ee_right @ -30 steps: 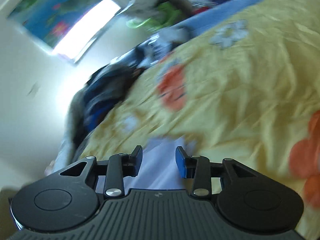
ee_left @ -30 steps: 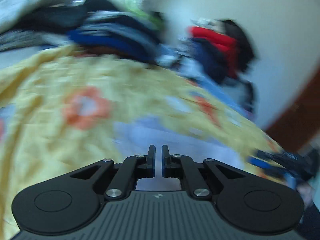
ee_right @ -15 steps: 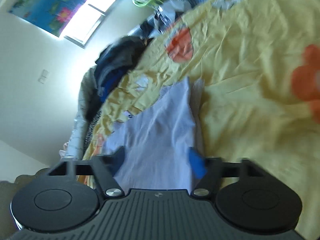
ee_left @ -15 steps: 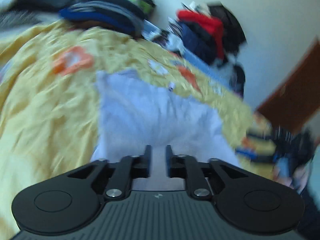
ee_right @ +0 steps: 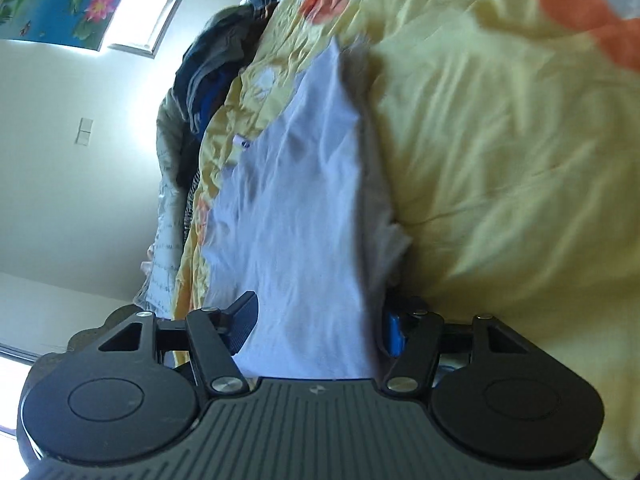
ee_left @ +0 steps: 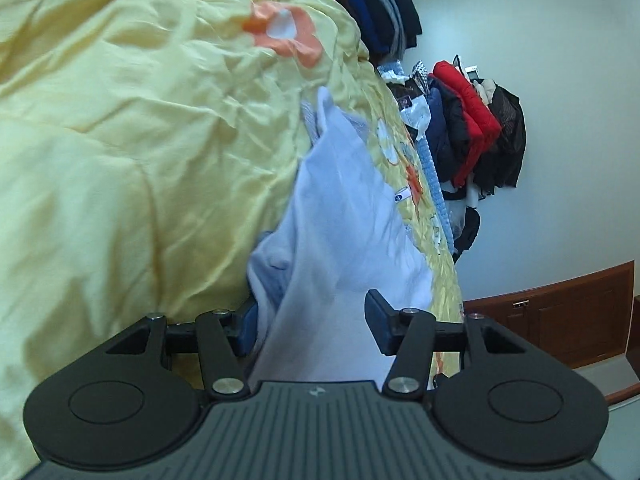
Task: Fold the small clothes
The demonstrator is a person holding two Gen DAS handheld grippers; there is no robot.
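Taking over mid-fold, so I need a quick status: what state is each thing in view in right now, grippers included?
white garment: lying flat on the bed, creased, near edge between both grippers' fingers.
left gripper: jaws opening, garment edge between them, not pinched.
right gripper: jaws closing, garment between them, not yet pinched.
yellow flowered bedspread: spread out, wrinkled.
pile of dark clothes: heaped, unfolded.
hanging jackets: hung on the wall.

A pale lilac-white garment [ee_left: 344,208] lies on a yellow bedcover [ee_left: 132,128] patterned with orange and white flowers.

garment [ee_left: 344,216]: soft white cloth | bedspread [ee_left: 120,140]: creased yellow cloth (matt) | cabinet [ee_left: 560,320]: glossy brown wood
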